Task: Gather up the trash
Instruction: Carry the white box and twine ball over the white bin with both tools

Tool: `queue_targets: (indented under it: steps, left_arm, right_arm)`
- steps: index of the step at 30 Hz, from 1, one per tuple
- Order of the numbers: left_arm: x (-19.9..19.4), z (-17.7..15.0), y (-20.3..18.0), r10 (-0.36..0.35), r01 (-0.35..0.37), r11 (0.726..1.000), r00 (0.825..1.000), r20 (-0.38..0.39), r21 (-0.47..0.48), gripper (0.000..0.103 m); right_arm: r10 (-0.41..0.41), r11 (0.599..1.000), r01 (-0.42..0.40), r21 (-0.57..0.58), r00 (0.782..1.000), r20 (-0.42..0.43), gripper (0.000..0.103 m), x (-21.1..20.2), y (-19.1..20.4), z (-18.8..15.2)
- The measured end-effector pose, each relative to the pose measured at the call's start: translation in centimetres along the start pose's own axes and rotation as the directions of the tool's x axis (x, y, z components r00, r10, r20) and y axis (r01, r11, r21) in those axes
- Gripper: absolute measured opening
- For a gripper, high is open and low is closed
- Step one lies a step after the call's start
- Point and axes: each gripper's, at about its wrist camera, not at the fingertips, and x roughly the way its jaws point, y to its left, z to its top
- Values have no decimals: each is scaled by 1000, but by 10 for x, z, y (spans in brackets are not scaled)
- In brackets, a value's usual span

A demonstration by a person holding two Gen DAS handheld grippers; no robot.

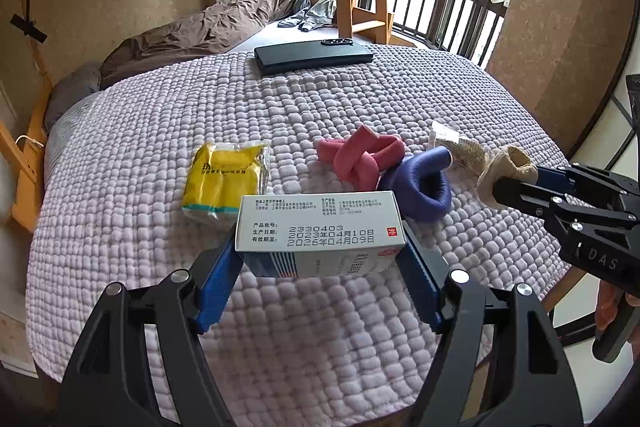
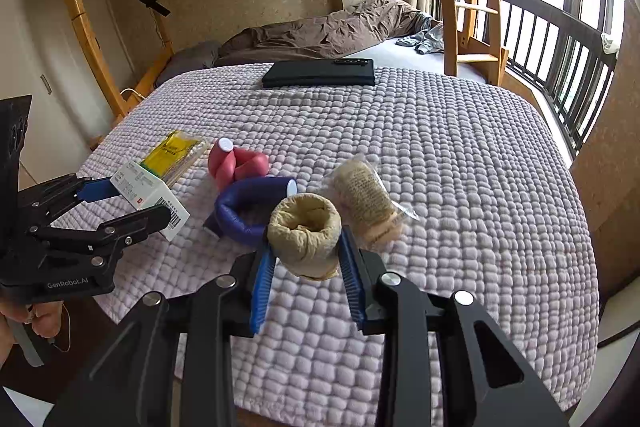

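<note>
You've got the left claw (image 1: pixel 320 259) clamped on the medicine box (image 1: pixel 318 227), right claw (image 2: pixel 308 263) on the beige roll (image 2: pixel 306 231); yellow packet (image 1: pixel 224 179) and wrapped bandage (image 2: pixel 364 199) still on the bed (image 2: pixel 440 155).

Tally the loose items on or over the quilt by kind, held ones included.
Foam curler rods: 2, pink, purple
Bandage rolls: 2, held, wrapped
Medicine box: 1, held
Yellow packet: 1
Black phone: 1
Total: 7

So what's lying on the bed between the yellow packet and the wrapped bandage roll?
The knotted pink foam roller and the bent purple foam roller lie between the yellow packet and the wrapped bandage roll, clearest in the right wrist view.
</note>
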Motion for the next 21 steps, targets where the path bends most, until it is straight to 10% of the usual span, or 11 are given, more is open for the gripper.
queue_targets:
  steps: [21]
  left_arm:
    - [-27,-26,-14,-21,20,1000,999,-37,-8,75]
  right_arm:
    - [23,1000,-23,-11,1000,-11,32,-30,23,-32]
